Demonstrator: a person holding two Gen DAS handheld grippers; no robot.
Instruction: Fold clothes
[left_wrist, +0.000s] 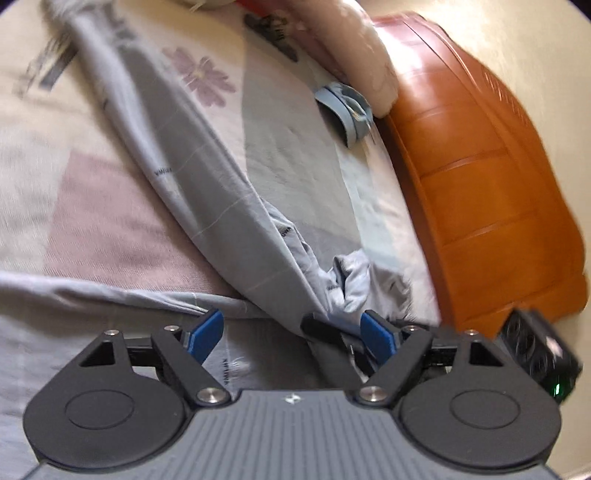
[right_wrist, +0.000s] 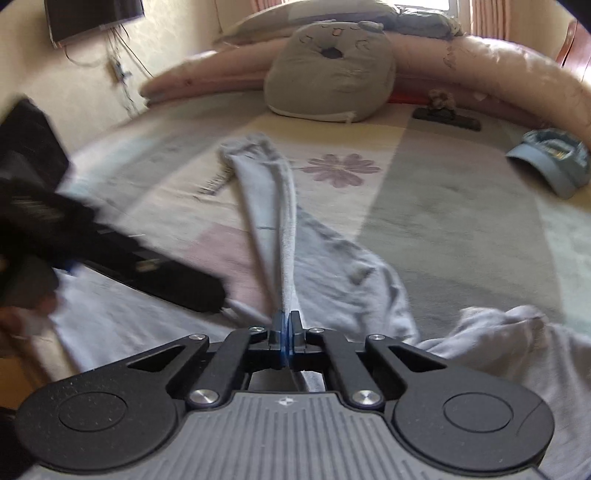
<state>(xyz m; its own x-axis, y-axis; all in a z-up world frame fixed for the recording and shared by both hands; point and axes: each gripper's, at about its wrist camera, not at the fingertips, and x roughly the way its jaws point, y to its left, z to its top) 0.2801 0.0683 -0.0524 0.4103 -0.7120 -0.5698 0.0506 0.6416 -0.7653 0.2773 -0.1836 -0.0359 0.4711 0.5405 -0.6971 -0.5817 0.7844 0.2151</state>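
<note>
my right gripper (right_wrist: 286, 325) is clenched tight on a fold of the pale grey garment (right_wrist: 273, 206), the two blue pads pressed together with the cloth pinched between them. from that pinch the fabric runs taut toward twelve o'clock as a narrow ridge across the bedspread (right_wrist: 461, 221), which says i am pulling a long piece, a sleeve or a leg, i cannot tell which. a loose bunch of the same garment lies at about four o'clock of my right fingers.

my left gripper (left_wrist: 291, 336) hangs released, pads wide apart, with cloth lying under the gap and nothing pressed. in its view the garment (left_wrist: 207, 177) stretches from eleven o'clock down to the crumpled heap just above its right pad, at about one o'clock. the blue cap (left_wrist: 347, 107) sits further out at one o'clock, near the wooden bed frame (left_wrist: 491, 184), well clear of the work. the grey plush cushion (right_wrist: 328, 74) sits at twelve o'clock in my right view.

i judge the step in hand to be getting a second hold so the piece can be laid flat. to do it well, i should keep the right pinch steady and low, bring the left pads over a single edge rather than the heap, and close only once one layer sits between them. grabbing the bunch would likely fold a wrinkle in.
</note>
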